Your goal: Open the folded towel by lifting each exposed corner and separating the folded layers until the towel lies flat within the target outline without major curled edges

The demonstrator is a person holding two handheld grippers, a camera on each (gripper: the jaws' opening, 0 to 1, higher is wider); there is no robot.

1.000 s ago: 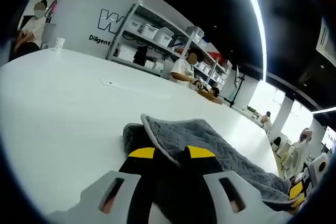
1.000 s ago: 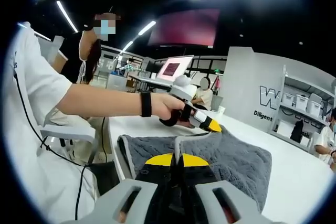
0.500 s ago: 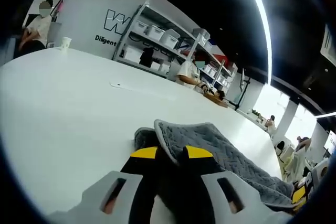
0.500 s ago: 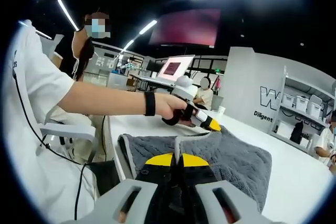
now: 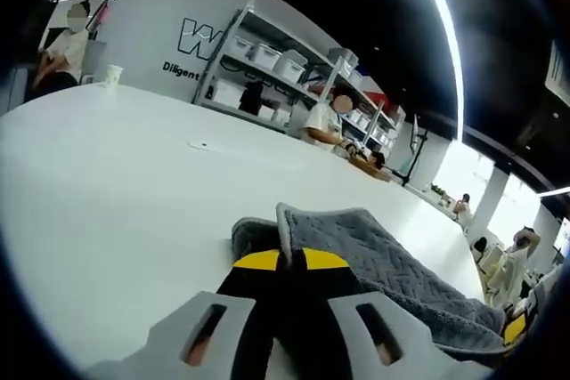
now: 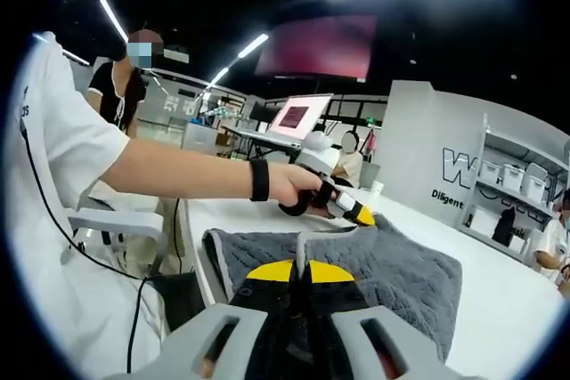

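Towel (image 5: pixel 392 251) on white table (image 5: pixel 107 184)

Two low close views across towel (image 5: pixel 374 246)

Grey towel (image 5: pixel 383 246) is quilted, textured cloth; white table (image 5: pixel 107 184) smooth with a soft sheen

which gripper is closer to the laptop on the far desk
Left. In the right gripper view the left gripper pinches the grey towel's far edge, just below the laptop. The right gripper grips the towel's near edge, farther from it.
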